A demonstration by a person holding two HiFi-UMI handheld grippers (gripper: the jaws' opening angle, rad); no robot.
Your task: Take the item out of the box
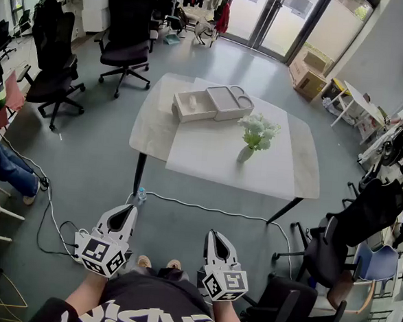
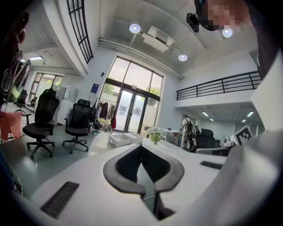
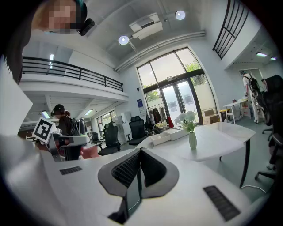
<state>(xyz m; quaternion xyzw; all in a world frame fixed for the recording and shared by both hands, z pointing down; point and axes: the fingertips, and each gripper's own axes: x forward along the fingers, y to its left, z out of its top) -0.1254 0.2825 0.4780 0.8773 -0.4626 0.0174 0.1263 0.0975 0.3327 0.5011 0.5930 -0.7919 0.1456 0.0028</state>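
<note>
An open light-coloured box [image 1: 194, 105] lies on the far part of the white table [image 1: 222, 158], with a small pale item [image 1: 192, 102] inside it. Its lid [image 1: 230, 101] lies beside it on the right. Both grippers hang low in front of my body, well short of the table. The left gripper [image 1: 123, 212] is shut and holds nothing. My right gripper [image 1: 216, 238] is also shut and empty. The box shows small and far off in the left gripper view [image 2: 120, 139] and in the right gripper view [image 3: 160, 138].
A white vase of flowers [image 1: 257, 136] stands mid-table, between me and the box. Black office chairs [image 1: 127, 38] stand left and behind the table, another [image 1: 318, 268] at my right. A cable [image 1: 205, 208] runs across the floor. A person [image 1: 2, 157] stands at the far left.
</note>
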